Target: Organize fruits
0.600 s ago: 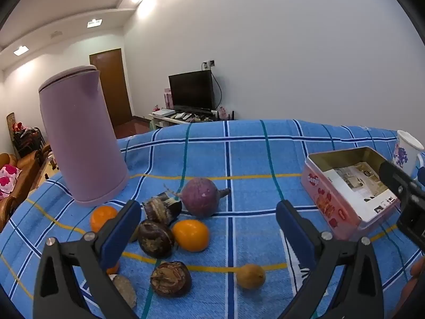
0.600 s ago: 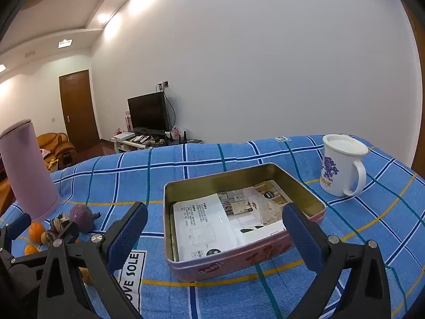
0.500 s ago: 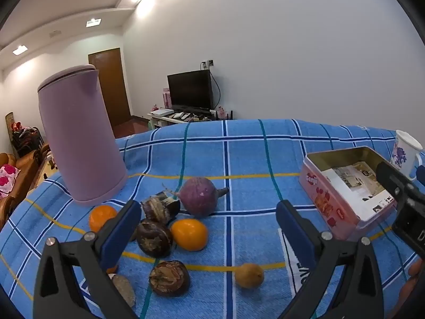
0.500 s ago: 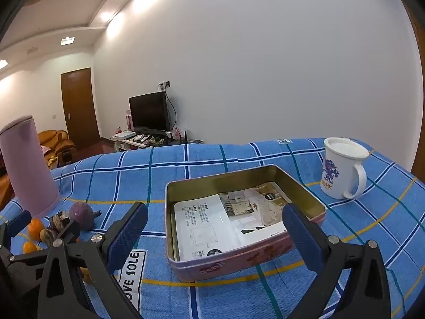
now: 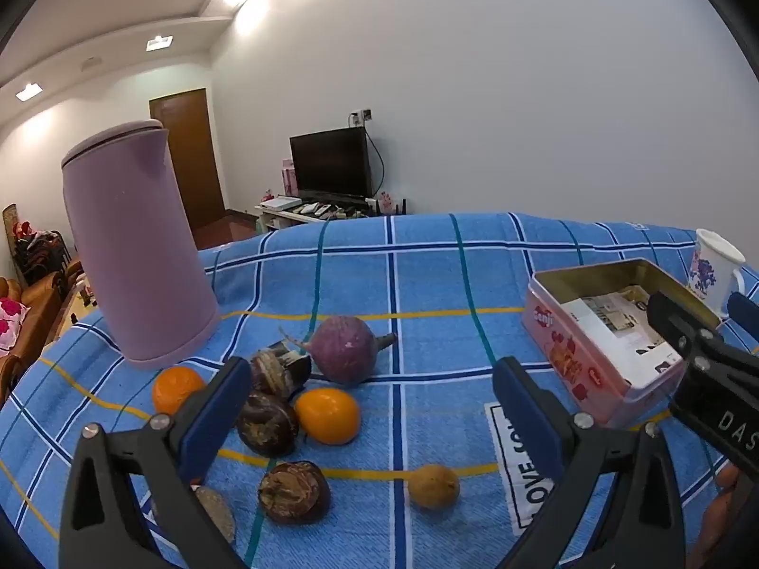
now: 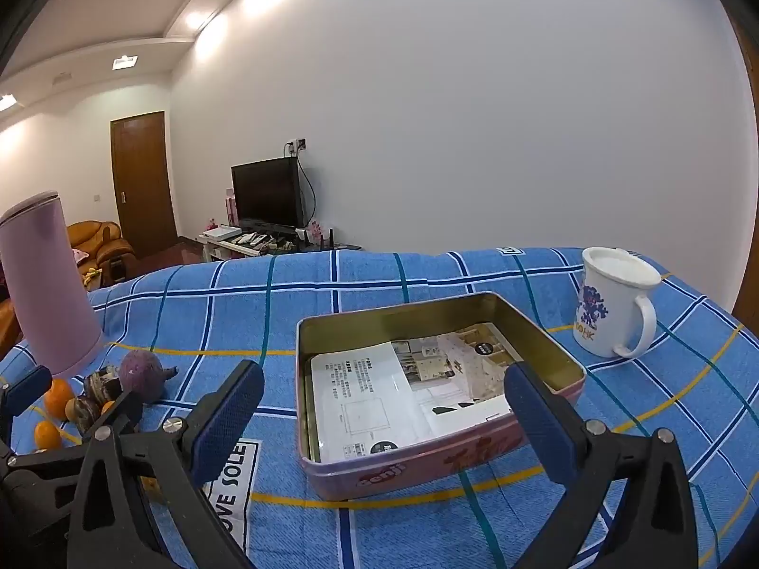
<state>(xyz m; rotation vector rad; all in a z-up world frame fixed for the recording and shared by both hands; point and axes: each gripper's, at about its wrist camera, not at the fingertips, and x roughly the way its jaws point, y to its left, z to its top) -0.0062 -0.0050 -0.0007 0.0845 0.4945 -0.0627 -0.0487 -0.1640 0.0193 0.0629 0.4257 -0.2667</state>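
Fruits: a loose cluster on the blue checked cloth [image 5: 427, 275] at my left, beside the lilac jug [image 5: 133, 246].
Cluster: a purple round one [image 5: 344, 348], two oranges [image 5: 327, 415] [image 5: 175, 386], dark brown ones [image 5: 265, 422] [image 5: 294, 490], and a small tan one [image 5: 434, 486] lying apart.
Tin: pink tin [image 6: 427, 464] sits open to the right of the fruit, printed papers [image 6: 408, 393] inside.
Mug: white mug [image 6: 612, 303] stands beyond the tin.
Left tongs [image 5: 370, 408]: jaws spread wide over the fruit, gripping nothing.
Right tongs [image 6: 384, 412]: jaws spread wide before the tin, gripping nothing.
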